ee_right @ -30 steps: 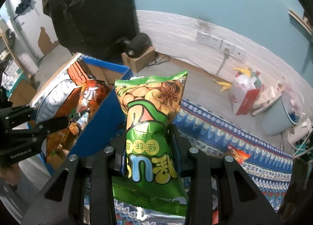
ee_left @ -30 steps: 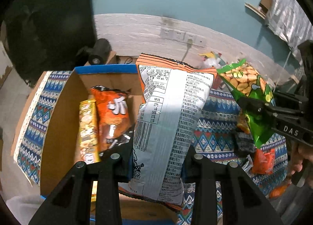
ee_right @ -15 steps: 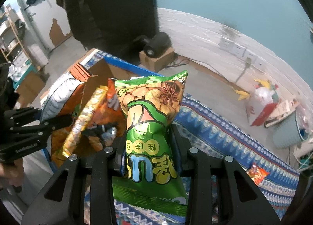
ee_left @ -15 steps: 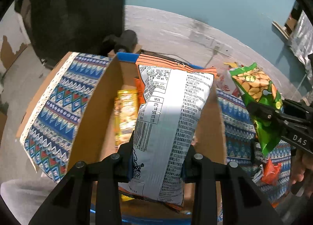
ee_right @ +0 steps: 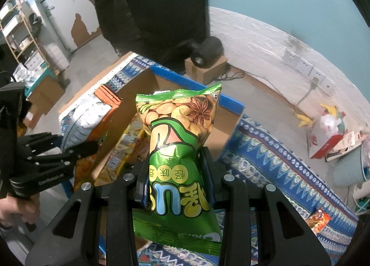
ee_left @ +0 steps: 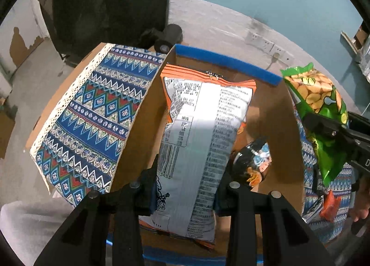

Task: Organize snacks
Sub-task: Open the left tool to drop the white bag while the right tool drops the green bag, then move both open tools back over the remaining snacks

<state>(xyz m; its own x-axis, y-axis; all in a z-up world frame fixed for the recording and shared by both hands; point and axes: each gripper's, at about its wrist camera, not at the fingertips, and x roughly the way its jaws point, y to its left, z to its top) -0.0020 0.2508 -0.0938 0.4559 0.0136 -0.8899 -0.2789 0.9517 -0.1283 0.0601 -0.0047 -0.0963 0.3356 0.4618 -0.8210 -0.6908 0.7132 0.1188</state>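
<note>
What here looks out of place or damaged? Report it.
Little stands out. The green snack bag is crumpled where the right gripper squeezes it. One small orange packet lies loose on the patterned cloth, outside the cardboard box. Nothing looks spilled or torn.

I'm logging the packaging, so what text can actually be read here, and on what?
"3433": under the barcode on the white-backed chip bag in the left tongs.
"NRV%": nutrition table on that bag; the rest is too small.
Large Chinese characters: green snack bag in the right tongs, not legible to me.
Left tongs' body lettering: blurred.
</note>
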